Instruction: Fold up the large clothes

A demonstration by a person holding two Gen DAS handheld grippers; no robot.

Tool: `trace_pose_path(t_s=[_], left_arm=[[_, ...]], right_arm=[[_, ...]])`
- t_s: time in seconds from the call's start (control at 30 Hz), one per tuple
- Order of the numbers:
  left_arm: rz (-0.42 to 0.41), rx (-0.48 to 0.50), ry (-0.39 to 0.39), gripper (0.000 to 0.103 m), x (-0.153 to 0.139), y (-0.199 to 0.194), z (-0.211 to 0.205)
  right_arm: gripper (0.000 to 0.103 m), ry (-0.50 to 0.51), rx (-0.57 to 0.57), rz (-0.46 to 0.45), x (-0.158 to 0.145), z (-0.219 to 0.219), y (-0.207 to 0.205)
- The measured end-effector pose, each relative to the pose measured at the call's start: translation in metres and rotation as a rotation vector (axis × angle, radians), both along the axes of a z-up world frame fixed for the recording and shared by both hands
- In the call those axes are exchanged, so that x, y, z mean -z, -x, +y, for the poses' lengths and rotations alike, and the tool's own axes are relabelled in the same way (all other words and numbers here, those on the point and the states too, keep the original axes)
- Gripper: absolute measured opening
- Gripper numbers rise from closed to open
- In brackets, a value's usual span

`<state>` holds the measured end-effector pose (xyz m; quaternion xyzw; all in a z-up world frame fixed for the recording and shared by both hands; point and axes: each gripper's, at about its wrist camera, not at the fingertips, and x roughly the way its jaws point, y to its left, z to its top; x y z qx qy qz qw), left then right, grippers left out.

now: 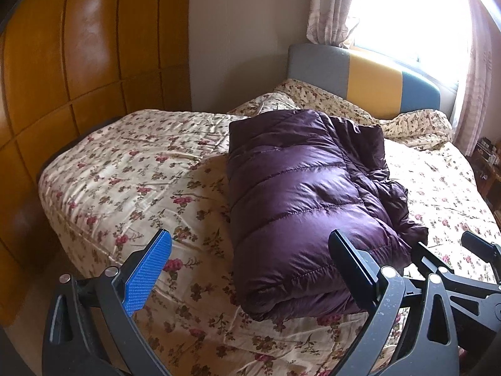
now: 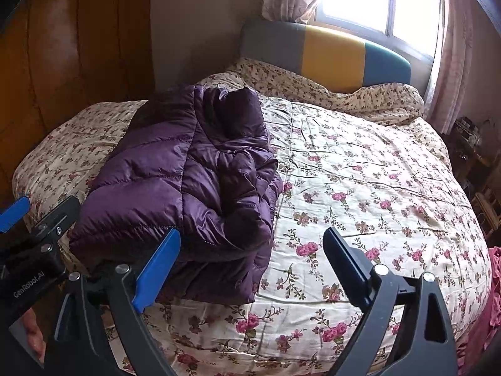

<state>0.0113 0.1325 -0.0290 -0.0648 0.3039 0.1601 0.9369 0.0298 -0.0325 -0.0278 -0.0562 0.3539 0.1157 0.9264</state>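
A purple quilted down jacket point(image 1: 300, 194) lies folded in a thick bundle on the floral bedspread point(image 1: 131, 181). In the right wrist view the jacket point(image 2: 188, 181) shows its loose folded edges on the right side. My left gripper point(image 1: 250, 244) is open and empty, just short of the bundle's near end, with one blue pad point(image 1: 147, 275) over the bedspread. My right gripper point(image 2: 252, 244) is open and empty at the bundle's near right corner, above the bedspread point(image 2: 375, 188). The left gripper's fingers point(image 2: 56, 219) show at the left edge of the right wrist view.
A grey, yellow and blue headboard point(image 1: 369, 81) stands under a bright curtained window point(image 2: 385, 3). Wooden wardrobe panels point(image 1: 78, 62) run along the left. Cluttered shelves point(image 2: 469, 144) stand at the far right. A pink cloth point(image 2: 488, 297) hangs at the bed's right edge.
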Motion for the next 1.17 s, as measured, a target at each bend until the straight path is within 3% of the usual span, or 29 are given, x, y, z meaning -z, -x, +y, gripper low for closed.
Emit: trace_pose_path(t_s=[1.17], left_arm=[[-0.01,-0.009,-0.005,0.099,-0.001,0.005,0.001]], right_arm=[[0.095,0.031,-0.023,0.0,0.005,0.015,-0.001]])
